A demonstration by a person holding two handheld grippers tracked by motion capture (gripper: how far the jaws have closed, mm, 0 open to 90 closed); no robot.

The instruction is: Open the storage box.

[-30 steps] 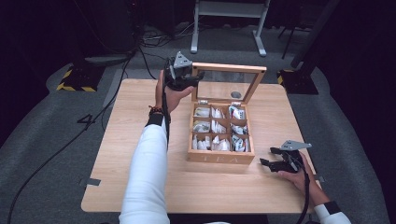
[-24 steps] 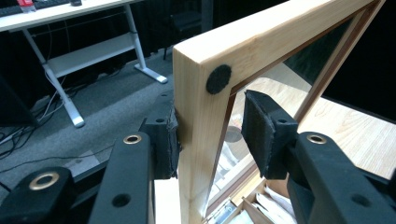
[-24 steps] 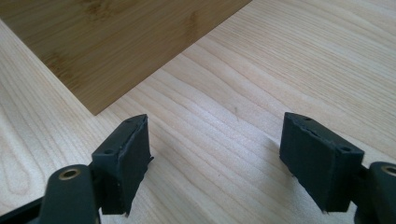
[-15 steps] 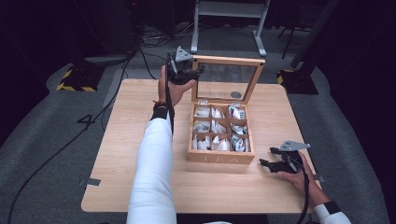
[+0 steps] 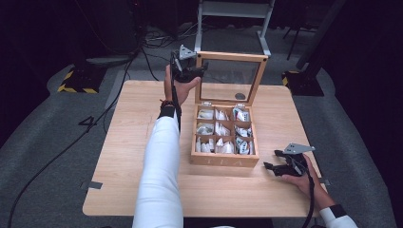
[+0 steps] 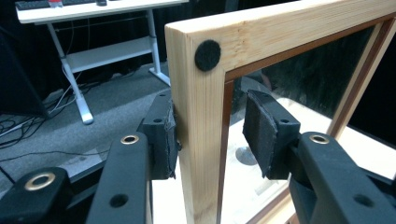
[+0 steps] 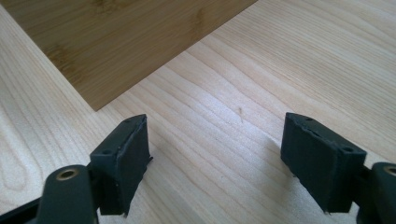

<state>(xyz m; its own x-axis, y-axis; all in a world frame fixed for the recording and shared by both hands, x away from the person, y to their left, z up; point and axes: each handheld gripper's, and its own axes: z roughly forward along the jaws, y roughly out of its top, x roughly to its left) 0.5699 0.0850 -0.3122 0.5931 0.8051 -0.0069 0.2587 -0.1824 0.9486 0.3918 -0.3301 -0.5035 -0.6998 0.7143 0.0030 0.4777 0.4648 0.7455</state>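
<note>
Wooden lid (image 6: 201, 116), pad contact unclear

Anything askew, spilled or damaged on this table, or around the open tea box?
Nothing stands out. The wooden tea box sits square on the light wooden table, its packets all inside the compartments. The glass-paned lid stands upright, its frame's left side between the left tool's jaws. The right tool rests open beside the box.
</note>
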